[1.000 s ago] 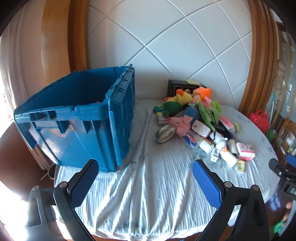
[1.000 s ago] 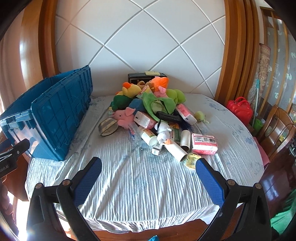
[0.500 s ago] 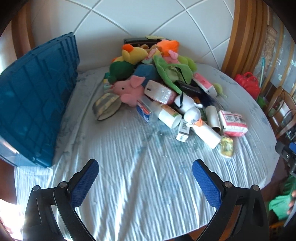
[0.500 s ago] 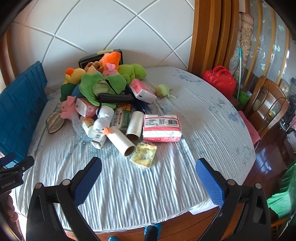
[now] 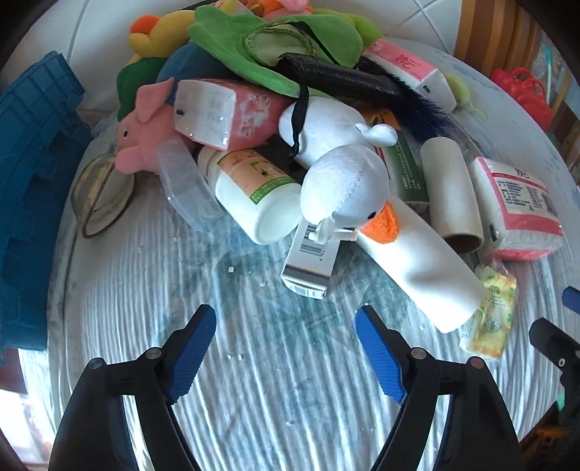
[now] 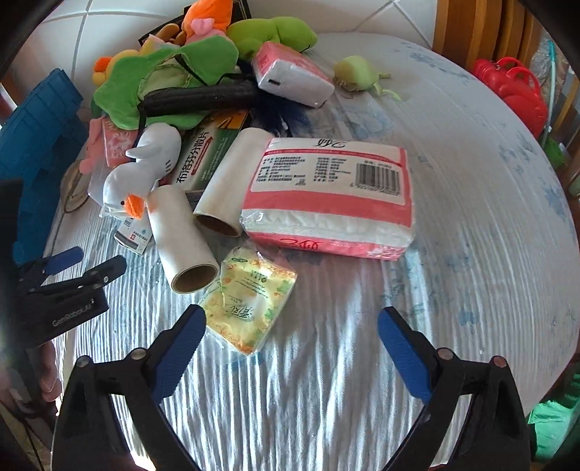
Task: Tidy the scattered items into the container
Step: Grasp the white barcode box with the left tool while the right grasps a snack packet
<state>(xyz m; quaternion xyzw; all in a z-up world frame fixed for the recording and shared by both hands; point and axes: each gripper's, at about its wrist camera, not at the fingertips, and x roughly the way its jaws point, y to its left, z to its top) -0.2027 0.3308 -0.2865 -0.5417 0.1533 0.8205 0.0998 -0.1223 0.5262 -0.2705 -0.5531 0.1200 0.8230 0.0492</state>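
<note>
Both tongs, left (image 5: 284, 344) and right (image 6: 290, 342), gape wide and empty above the surface's (image 6: 471, 188) near edge, the scattered pile (image 5: 290, 126) mid-surface, the blue container (image 5: 32, 181) at the left edge.

We see a striped cloth (image 6: 453, 217) covering the table; beyond its far right edge a red plastic basket (image 6: 514, 90); white diamond-tiled wall (image 6: 108, 21) behind; wooden panelling (image 6: 471, 29).
</note>
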